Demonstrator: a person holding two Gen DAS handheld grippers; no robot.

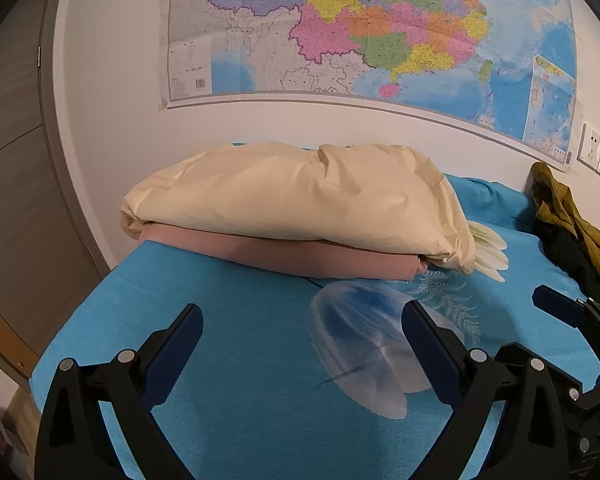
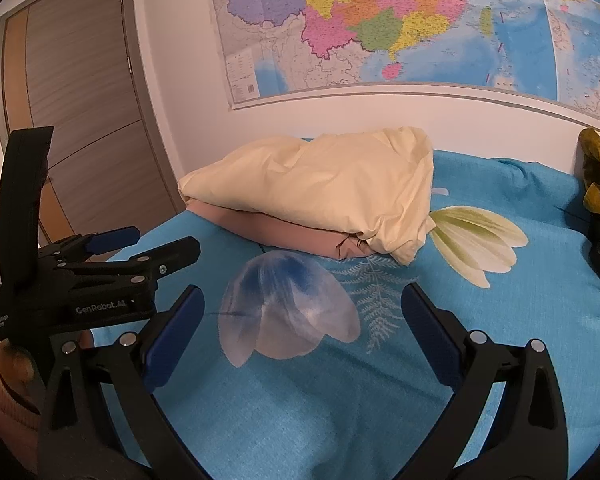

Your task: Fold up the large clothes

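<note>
Bed: blue floral sheet, wall map behind.
Clothes: folded cream piece stacked on pink piece at the bed's far side; olive garment heaped unfolded far right.
Left gripper: spread wide, empty, above the sheet.
Right gripper: spread wide, empty.
Handling: probably soft, light, floppy; best pinched at a corner or hem.

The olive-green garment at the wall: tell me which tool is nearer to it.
Right. The right tool sits on the olive-green garment's side of the bed; the left tool is farther over, toward the door. Both hover open, apart from it.
</note>
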